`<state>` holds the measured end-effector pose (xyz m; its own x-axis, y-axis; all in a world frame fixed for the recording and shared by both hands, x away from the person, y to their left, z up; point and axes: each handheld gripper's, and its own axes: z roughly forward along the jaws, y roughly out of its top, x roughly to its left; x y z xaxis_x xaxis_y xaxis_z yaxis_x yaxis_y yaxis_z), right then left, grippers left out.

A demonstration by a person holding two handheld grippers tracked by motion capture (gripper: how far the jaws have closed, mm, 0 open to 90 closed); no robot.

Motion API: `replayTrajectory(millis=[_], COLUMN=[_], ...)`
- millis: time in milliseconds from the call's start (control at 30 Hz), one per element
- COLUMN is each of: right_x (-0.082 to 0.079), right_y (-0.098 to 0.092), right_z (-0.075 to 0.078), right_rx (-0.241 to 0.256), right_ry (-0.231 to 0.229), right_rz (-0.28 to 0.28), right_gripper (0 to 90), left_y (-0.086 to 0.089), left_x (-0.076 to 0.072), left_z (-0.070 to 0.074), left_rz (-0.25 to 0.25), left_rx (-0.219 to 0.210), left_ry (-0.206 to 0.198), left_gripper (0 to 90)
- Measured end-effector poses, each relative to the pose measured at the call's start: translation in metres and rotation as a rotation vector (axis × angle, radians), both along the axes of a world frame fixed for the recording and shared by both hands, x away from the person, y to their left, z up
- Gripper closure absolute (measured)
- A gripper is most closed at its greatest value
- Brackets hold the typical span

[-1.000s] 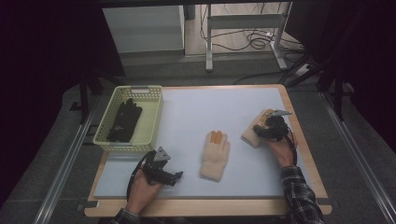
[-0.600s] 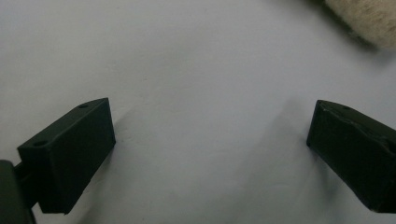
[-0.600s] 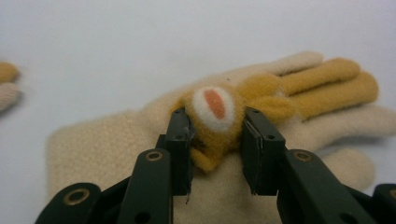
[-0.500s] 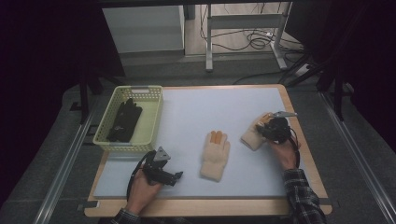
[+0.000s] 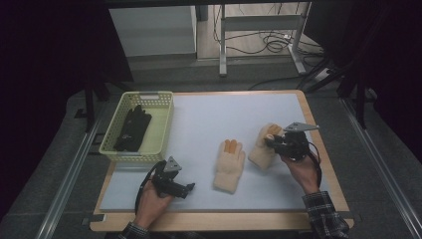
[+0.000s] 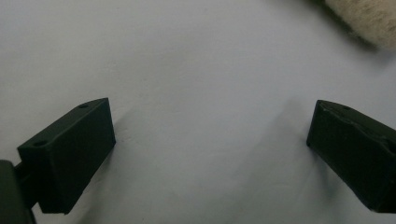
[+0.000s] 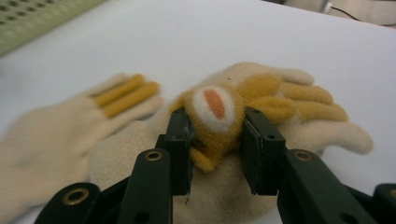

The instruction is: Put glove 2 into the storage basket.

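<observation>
Two cream gloves with orange-yellow fingers lie on the white mat (image 5: pixel 224 112). My right gripper (image 5: pixel 272 142) (image 7: pixel 215 128) is shut on the right glove (image 5: pixel 258 153) (image 7: pixel 303 95), pinching a bunched yellow patch with a white and orange spot. The other glove (image 5: pixel 229 167) (image 7: pixel 51 126) lies flat just to its left. Near the front left of the mat, my left gripper (image 5: pixel 188 188) (image 6: pixel 210 140) rests low with its jaws wide open and nothing between them. A corner of a cream glove (image 6: pixel 369 18) shows at the top right of the left gripper view.
A pale yellow-green basket (image 5: pixel 166 117) (image 7: pixel 37 18) stands at the mat's left edge and holds black gloves (image 5: pixel 132 127). The wooden table edge (image 5: pixel 318 124) runs close to the right hand. Cables and a metal frame stand on the floor behind the table.
The right gripper has drawn slightly nearer to the person with the glove pinched in it. The left hand and its gripper have not moved.
</observation>
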<state>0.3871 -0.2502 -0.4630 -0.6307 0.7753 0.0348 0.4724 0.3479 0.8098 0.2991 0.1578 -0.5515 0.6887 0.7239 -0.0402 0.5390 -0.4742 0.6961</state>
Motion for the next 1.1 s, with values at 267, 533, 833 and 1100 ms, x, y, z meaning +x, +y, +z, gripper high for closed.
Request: replayTrajectory(millis=[267,533,833,1100], right_x=[-0.031,-0.043,-0.037,-0.034], right_y=[0.036,0.079,0.115,0.116], right_z=[0.015,0.013,-0.022,-0.041], right_rx=[0.040,0.040,-0.058,-0.085], right_ry=[0.002,0.033,0.075,0.107], right_rz=[0.135,0.258,0.292,0.288], right_gripper=[64.8,64.6,63.5,55.8], left_y=[0.000,0.000,0.000,0.000], left_x=[0.000,0.000,0.000,0.000], left_z=[0.000,0.000,0.000,0.000], left_rz=[0.001,0.000,-0.001,-0.001], left_rx=[-0.001,0.000,0.001,0.001], left_ry=[-0.002,-0.003,-0.001,-0.001], left_gripper=[1.1,1.1,1.1,1.1])
